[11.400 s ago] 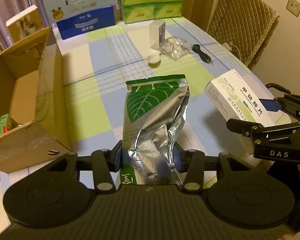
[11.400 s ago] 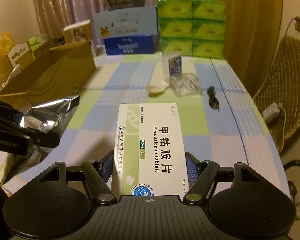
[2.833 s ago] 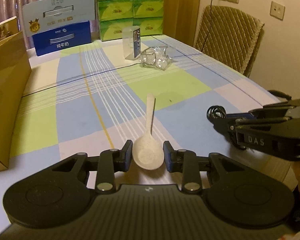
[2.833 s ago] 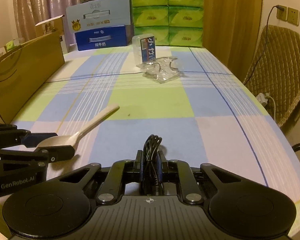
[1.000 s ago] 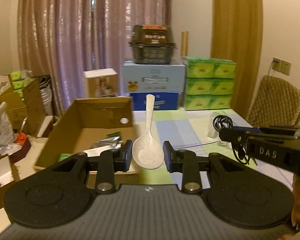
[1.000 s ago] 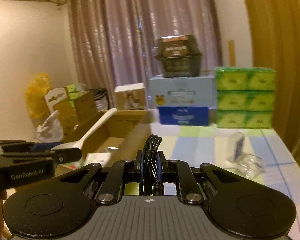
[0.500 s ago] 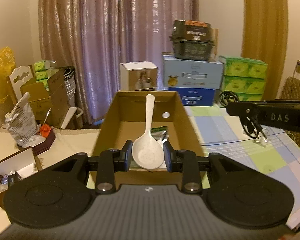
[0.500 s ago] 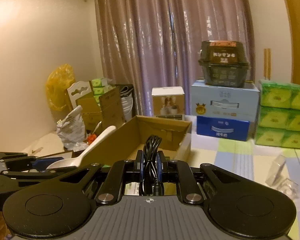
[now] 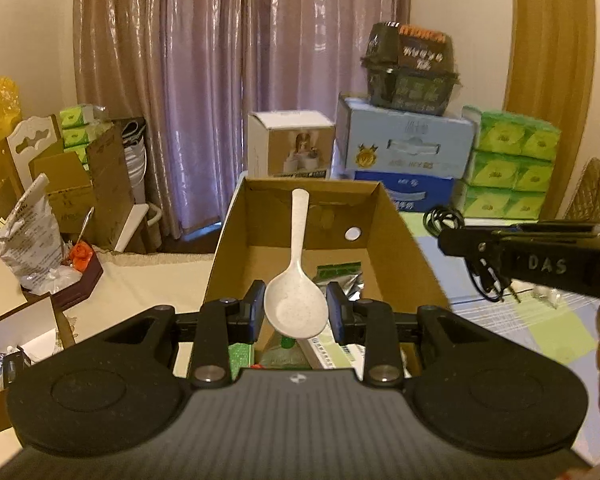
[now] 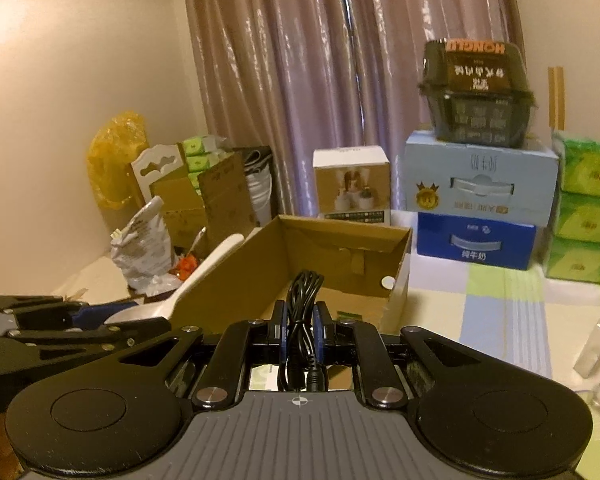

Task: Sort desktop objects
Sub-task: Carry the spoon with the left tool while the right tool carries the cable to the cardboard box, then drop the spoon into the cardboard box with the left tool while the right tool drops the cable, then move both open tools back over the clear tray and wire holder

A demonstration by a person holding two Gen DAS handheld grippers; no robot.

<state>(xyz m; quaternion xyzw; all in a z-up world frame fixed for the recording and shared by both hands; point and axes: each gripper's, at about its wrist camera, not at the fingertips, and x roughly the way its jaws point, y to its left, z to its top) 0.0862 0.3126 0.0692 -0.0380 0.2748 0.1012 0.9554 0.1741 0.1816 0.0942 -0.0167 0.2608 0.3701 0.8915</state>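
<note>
The cardboard box (image 9: 412,264) on the bench (image 9: 556,332) already holds several sorted things: a foil pouch (image 9: 342,280), a white medicine carton (image 9: 332,350) and some green packets lie on its floor. Two more items are in the air above its near end, not yet dropped, and a clear plastic piece (image 10: 596,364) waits on the checked cloth, so the sorting looks well along but unfinished. The left hand-held gripper (image 9: 295,310) is closed on a white speckled spoon (image 9: 296,280), its pads pressing the two sides of the bowl; the spoon's long axis runs straight ahead along the fingers, handle pointing away toward the box's far wall, bowl nearest the camera and facing up. The right hand-held gripper (image 10: 299,328) is clamped nearly fully together on a coiled black cable (image 10: 302,320), the loop standing up and forward, the plug ends trailing back toward the camera. Both need only a release over the box.
</note>
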